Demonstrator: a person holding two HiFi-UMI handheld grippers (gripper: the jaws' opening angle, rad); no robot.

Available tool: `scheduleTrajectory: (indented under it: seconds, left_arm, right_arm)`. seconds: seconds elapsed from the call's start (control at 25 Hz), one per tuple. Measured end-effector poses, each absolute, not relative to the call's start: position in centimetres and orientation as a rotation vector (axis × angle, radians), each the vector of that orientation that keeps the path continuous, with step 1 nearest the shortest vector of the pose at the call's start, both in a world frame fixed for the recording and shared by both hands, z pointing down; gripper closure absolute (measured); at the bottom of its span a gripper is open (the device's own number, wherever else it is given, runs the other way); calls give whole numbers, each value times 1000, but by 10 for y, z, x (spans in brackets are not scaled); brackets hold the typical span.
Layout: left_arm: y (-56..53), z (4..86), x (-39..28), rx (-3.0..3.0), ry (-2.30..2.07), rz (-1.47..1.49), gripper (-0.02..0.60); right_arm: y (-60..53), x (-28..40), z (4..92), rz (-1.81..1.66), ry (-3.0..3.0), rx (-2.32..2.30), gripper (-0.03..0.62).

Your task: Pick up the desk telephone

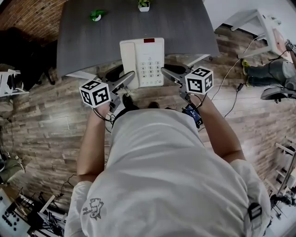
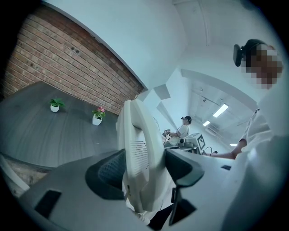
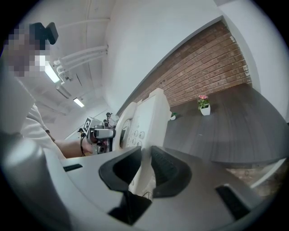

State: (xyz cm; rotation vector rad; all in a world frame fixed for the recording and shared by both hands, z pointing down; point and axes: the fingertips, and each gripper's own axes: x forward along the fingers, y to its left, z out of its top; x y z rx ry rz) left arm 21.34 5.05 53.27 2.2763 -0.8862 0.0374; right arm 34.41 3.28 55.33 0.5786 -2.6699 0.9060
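The white desk telephone [image 1: 141,62], with its handset on the left and grey keypad on the right, is held between my two grippers at the near edge of the dark grey desk [image 1: 92,41]. Its near end reaches past that edge over the wooden floor. My left gripper [image 1: 132,77] is shut on the phone's handset side. In the left gripper view the pale casing [image 2: 137,135] fills the gap between the dark pads [image 2: 110,173]. My right gripper [image 1: 164,72] is shut on the keypad side. The right gripper view shows the phone's thin edge [image 3: 145,122] pinched between the pads [image 3: 168,169].
Two small potted plants [image 1: 96,15] [image 1: 144,4] stand at the desk's far side. A white table [image 1: 252,21] and a chair [image 1: 277,92] are at the right, with cables [image 1: 231,74] on the floor. A brick wall [image 3: 203,72] runs behind the desk.
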Motion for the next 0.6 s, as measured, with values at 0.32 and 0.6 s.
scheduleTrajectory:
  seconds: [0.32,0.6]
  left_arm:
    - [81,530,221,2267,-911,28,290]
    - [84,525,224,2257,-931,25,290]
  right_arm:
    - [61,352,551,907,-2676,554,516]
    - [62,354,547,918,-2672,538,516]
